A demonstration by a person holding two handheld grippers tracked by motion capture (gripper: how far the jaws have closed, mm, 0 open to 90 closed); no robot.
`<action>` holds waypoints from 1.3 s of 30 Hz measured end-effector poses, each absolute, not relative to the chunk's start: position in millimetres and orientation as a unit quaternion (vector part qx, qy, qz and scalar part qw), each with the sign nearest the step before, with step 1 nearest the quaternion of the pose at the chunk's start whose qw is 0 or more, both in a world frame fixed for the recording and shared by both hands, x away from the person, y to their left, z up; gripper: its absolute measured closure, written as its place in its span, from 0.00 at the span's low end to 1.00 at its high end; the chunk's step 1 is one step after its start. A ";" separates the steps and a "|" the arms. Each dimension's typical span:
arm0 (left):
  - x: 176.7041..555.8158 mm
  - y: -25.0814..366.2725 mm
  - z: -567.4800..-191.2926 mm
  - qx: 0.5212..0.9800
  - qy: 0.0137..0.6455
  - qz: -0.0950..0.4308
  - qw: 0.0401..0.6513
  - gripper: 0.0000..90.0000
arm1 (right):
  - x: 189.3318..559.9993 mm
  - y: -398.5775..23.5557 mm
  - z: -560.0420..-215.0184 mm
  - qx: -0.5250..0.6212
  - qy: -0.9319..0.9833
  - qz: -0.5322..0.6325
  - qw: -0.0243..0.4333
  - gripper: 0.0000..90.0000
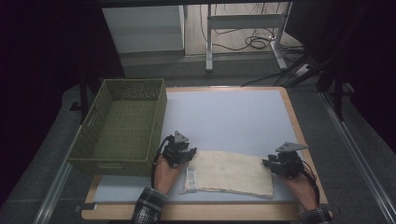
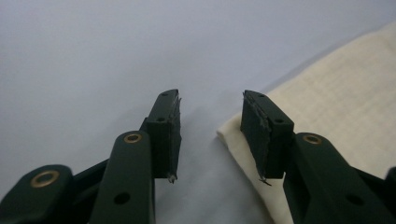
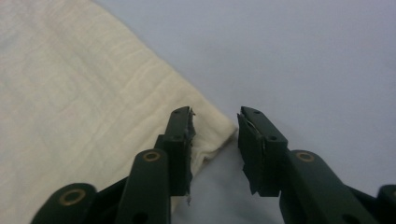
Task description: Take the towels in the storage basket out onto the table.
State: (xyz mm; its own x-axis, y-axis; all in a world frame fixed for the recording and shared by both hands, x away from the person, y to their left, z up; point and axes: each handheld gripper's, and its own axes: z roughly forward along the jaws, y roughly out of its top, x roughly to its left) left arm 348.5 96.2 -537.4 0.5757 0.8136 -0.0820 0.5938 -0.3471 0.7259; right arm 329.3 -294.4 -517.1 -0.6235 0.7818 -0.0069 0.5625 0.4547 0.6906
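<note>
From where I sit, the nearest thing is the cloth (image 1: 231, 173), a cream rectangle that lies flat on the worktop (image 1: 224, 116) close to my edge, with a small white label or folded bit at its near left corner. My left claw (image 1: 189, 151) sits at the cloth's far left corner; in the left gripper view its jaws stand apart, one on the bare worktop (image 2: 116, 56) and the other over the cloth (image 2: 341, 88) corner, and nothing is pinched between them. My right claw (image 1: 267, 163) is at the far right corner, and in the right gripper view the jaws are likewise apart, straddling the corner of the cloth (image 3: 70, 93) with its tip poking into the gap, though the pads do not press on it. So I judge the work to be at its very start: both claws are lined up on the two far corners, but neither has gripped, and the cloth is neither lifted nor folded. Farther off to the left stands the green basket (image 1: 161, 112), empty inside as far as I can see, which I take to be where the cloth ends up. What is left, then, is nearly everything: closing on the corners, folding or gathering the cloth, and carrying it over.
</note>
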 end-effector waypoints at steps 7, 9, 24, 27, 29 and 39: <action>347.2 96.2 -540.3 0.814 0.411 0.112 0.395 0.92 | 335.1 -291.0 -511.5 0.396 0.844 0.328 0.154 0.96; 344.5 95.9 -537.1 0.819 0.404 0.123 0.389 0.96 | 341.0 -291.7 -507.7 0.396 0.841 0.332 0.159 0.96; 342.6 101.6 -531.8 0.803 0.417 0.144 0.400 0.95 | 399.9 -284.0 -503.7 0.413 0.836 0.320 0.166 0.96; 343.0 105.6 -531.5 0.793 0.420 0.132 0.422 0.82 | 400.5 -286.9 -507.5 0.421 0.829 0.335 0.152 0.93; 342.4 105.5 -530.5 0.794 0.418 0.133 0.421 0.79 | 398.8 -288.2 -505.8 0.420 0.829 0.338 0.152 0.92; 346.4 101.6 -538.8 0.813 0.414 0.137 0.386 0.68 | 372.1 -286.6 -489.8 0.402 0.832 0.356 0.141 0.79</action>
State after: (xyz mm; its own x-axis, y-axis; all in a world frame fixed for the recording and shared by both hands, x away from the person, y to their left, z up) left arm 346.4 101.6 -538.8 0.6200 0.7786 -0.0971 0.5670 -0.3591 0.7413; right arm 372.1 -286.6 -489.8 -0.6376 0.7687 0.0509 0.5681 0.4245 0.7050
